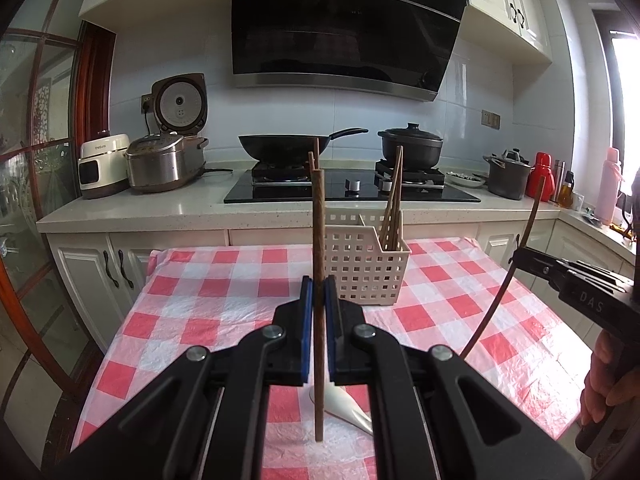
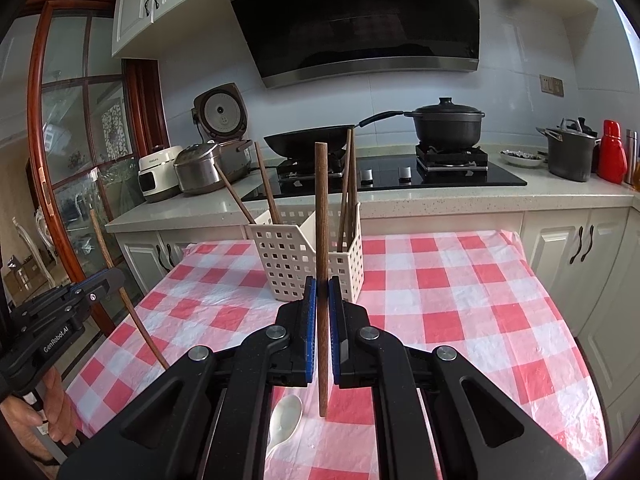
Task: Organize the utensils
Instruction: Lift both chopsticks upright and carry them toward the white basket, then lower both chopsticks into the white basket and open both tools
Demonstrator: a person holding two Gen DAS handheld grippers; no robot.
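My left gripper is shut on a brown wooden chopstick that stands upright over the checked table. My right gripper is shut on another upright chopstick. A white slotted basket stands at the table's far middle, beyond both grippers. Chopsticks lean in its left compartment, and more chopsticks stand in the right one. A white spoon lies on the cloth under the grippers. Each view shows the other gripper at its edge.
Behind the table runs a counter with a stove, a black wok, a black pot and rice cookers. A glass door with a wooden frame stands at the left. A hand holds each gripper's handle.
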